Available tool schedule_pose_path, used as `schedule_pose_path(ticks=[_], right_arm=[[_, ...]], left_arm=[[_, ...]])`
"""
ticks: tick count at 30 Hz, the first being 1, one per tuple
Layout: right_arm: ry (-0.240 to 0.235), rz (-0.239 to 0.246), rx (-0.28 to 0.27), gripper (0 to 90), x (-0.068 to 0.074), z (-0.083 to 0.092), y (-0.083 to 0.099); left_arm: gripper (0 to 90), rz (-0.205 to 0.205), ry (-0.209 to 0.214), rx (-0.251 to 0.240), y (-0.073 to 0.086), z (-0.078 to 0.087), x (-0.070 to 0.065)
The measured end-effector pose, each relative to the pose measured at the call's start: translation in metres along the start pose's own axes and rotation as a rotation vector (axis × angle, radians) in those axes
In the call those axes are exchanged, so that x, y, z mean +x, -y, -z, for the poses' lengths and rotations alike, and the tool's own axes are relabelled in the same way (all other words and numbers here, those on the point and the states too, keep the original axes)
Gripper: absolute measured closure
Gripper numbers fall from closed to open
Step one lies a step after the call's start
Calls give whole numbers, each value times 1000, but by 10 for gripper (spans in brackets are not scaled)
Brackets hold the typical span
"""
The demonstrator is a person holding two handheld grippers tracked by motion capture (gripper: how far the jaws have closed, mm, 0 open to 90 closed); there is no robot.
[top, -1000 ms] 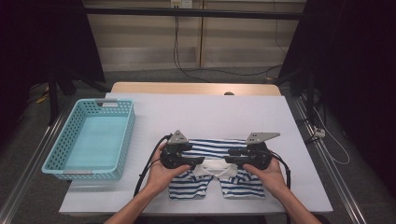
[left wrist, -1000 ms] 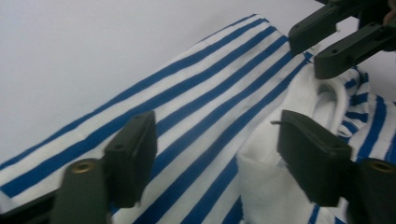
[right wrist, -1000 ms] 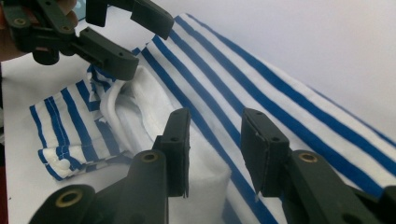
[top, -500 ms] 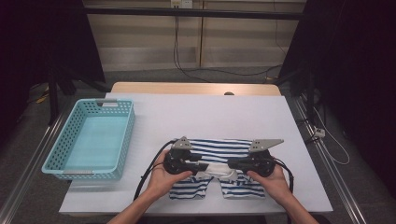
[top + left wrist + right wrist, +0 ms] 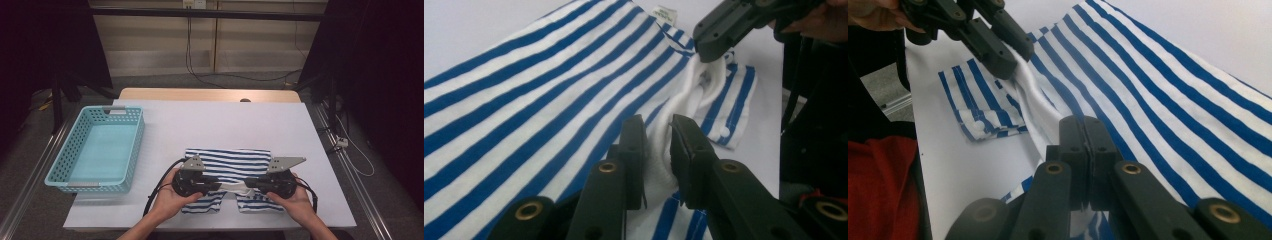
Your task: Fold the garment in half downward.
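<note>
**High view: pinching striped shorts at the crotch**

Empty basket (image 5: 95,150) far left. Left gripper (image 5: 212,185) just closing, jaws pinching white fabric of shorts (image 5: 227,162) mid-desk. Right gripper (image 5: 250,184) clamped tight on same fold. Next, probably: lifting together, evenly.

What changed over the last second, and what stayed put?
Both hands drew slightly toward the table's near edge. The left tool has just been closing on the striped garment's white fold; the right tool finished pinching it. The basket stayed put.
</note>
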State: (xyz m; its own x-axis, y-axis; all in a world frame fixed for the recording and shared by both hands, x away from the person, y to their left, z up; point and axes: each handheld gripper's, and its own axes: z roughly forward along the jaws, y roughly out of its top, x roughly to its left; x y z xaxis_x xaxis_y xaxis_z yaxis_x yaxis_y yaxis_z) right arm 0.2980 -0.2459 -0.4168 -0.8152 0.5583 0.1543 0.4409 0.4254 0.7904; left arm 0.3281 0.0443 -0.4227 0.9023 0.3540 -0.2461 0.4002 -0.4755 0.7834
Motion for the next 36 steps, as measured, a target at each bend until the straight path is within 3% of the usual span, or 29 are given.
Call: schedule_pose_path(ticks=[9,14,15,16,22,23,24,25,26,32,33,36], right_arm=[[-6,29,26,898,9,2,6],[-26,26,30,897,15,4,11],[-25,29,32,896,16,4,13],[-27,27,41,896,18,4,14],[-44,29,59,896,25,4,21],[-47,29,60,896,26,4,21],[-48,30,60,896,27,3,22],[-53,35,65,896,29,3,23],[-53,46,75,896,30,2,23],[-58,64,121,895,37,-3,28],[-53,69,126,892,38,-4,29],[-57,65,131,881,38,-5,31]], left_arm=[[802,-28,18,54,7,-2,-10],[791,-24,29,48,11,0,-14],[781,-25,34,69,12,2,-15],[767,-12,36,52,15,1,-16],[769,-38,44,85,19,2,-22],[773,-34,40,72,21,0,-22],[782,-40,37,101,21,2,-22],[792,-29,61,63,24,-1,-21],[801,-40,28,86,24,0,-24],[795,-47,35,98,27,2,-27],[786,-58,39,117,26,3,-27],[732,-56,58,91,30,2,-29]])
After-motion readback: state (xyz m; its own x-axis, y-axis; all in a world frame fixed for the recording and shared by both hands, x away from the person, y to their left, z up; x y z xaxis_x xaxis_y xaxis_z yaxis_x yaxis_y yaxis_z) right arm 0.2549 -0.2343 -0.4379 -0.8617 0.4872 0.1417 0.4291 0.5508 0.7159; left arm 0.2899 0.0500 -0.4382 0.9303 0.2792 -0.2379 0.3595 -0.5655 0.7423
